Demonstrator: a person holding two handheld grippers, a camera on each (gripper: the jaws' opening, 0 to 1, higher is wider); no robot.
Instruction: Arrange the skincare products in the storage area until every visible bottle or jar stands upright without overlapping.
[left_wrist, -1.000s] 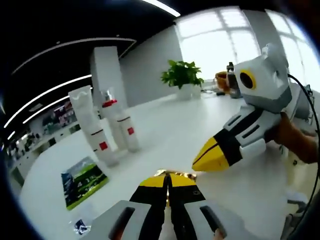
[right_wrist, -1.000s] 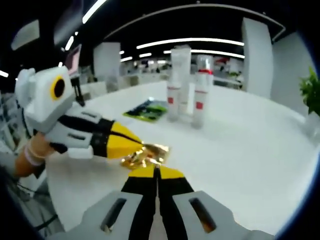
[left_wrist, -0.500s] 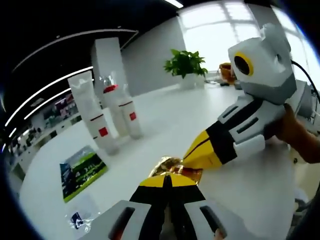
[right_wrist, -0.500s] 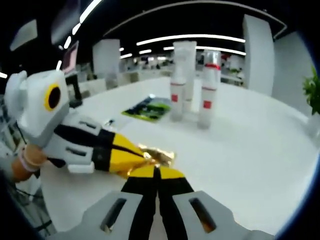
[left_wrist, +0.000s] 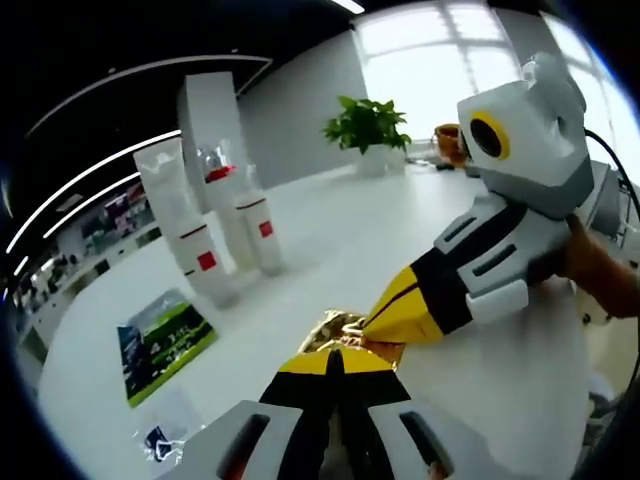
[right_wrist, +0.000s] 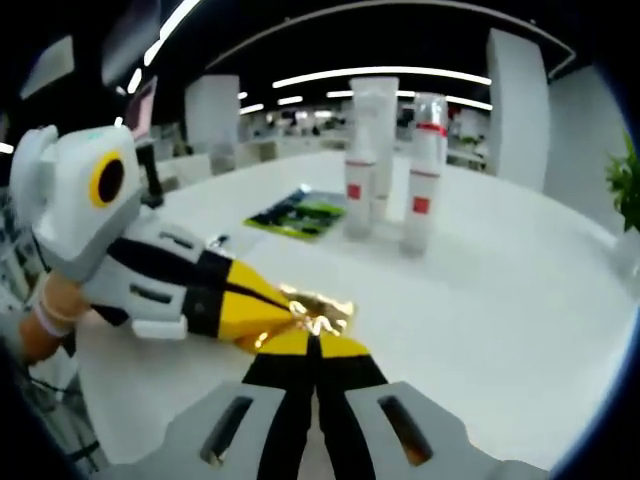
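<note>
Both grippers pinch one gold packet

Left gripper (left_wrist: 335, 362) and right gripper (right_wrist: 312, 345) have jaws closed on the packet (right_wrist: 318, 312); opposing pulls could tear it.

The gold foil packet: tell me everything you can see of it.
The gold foil packet is small, shiny and crinkled, like metallic wrapping. It sits low over the white table, pinched between both claws: the left claw and the right claw both grip it with shut jaws. What it holds cannot be told.
</note>
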